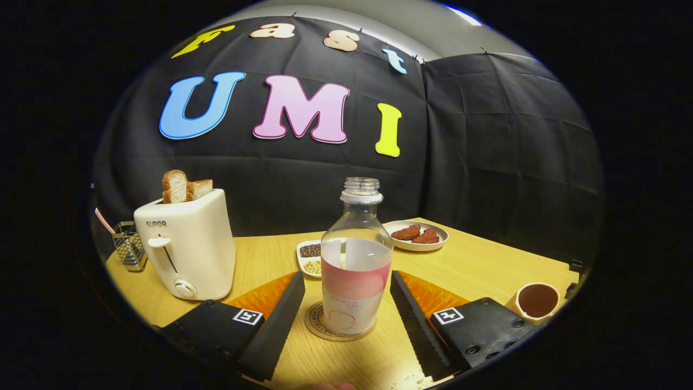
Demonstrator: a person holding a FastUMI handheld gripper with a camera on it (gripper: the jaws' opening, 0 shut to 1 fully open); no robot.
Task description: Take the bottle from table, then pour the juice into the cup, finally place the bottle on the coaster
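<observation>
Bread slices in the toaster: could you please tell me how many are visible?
2. Both bread slices stand in the toaster, left of the bottle: the taller one on the left, a shorter one leaning beside it. More could be hidden inside. The gripper's fingers are open around the bottle.

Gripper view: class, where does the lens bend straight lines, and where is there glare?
Gripper view: the table edge and wall curve from fisheye distortion; light glares on the wood near the open gripper; the bottle on its coaster stays sharp.
</observation>
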